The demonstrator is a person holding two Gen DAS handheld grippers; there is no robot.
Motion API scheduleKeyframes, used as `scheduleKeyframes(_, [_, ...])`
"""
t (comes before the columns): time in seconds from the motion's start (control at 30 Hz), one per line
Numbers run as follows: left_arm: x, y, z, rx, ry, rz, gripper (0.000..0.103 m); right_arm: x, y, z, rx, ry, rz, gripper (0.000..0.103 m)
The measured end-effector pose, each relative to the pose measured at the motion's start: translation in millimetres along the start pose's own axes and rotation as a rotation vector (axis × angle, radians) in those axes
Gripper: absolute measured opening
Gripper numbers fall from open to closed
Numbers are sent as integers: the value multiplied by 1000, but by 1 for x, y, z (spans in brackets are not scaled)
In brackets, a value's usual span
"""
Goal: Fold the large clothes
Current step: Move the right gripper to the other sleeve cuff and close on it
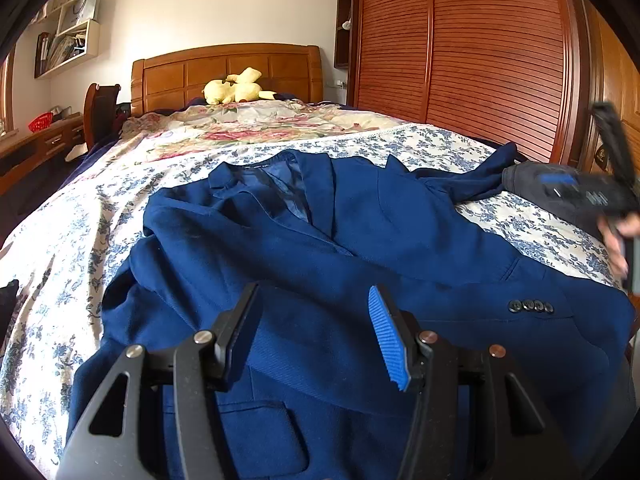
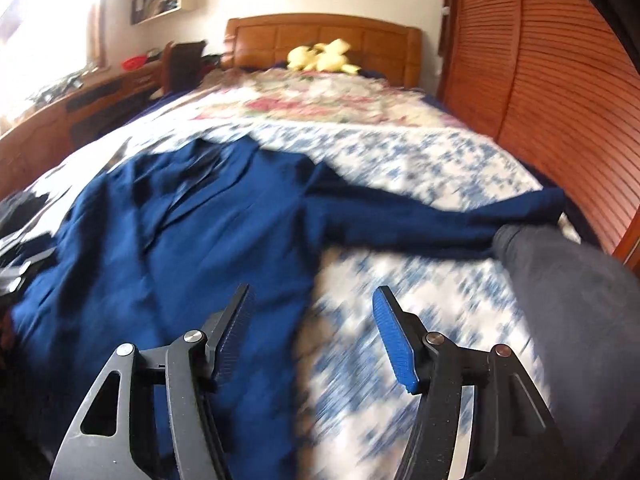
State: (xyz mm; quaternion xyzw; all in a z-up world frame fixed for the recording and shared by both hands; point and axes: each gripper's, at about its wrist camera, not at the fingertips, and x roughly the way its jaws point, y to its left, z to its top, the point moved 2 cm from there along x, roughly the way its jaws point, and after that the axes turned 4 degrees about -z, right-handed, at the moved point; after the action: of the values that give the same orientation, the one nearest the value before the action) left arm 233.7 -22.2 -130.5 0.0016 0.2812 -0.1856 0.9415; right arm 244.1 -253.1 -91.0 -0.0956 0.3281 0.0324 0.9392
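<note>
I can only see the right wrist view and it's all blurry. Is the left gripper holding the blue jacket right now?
Observer: No. In the left wrist view the left gripper is open, its fingers apart above the blue suit jacket, with nothing between them.
Operator: Any landmark for a sleeve end?
Observer: Yes, a row of four dark cuff buttons shows to the right of those fingers.
Operator: Which side is facing up?
Observer: The front. The lapels lie open and the shiny lining shows at the collar.

Wooden bed [image 1: 224, 72], blue-floral sheet [image 1: 400, 146], pink-floral quilt [image 1: 248, 124], navy blazer [image 1: 320, 260] spread on sheet, yellow plush [image 1: 236, 86] by headboard
</note>
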Motion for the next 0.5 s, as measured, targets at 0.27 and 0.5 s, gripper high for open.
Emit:
scheduleKeyframes(0.27, [1,-1,-1,-1,4,4,54,81,-59,34,109,78,-76,63])
scheduleKeyframes(0.5, [2,1,-3,-13,7,-5,54,148,-91,28,202,210,-120,63])
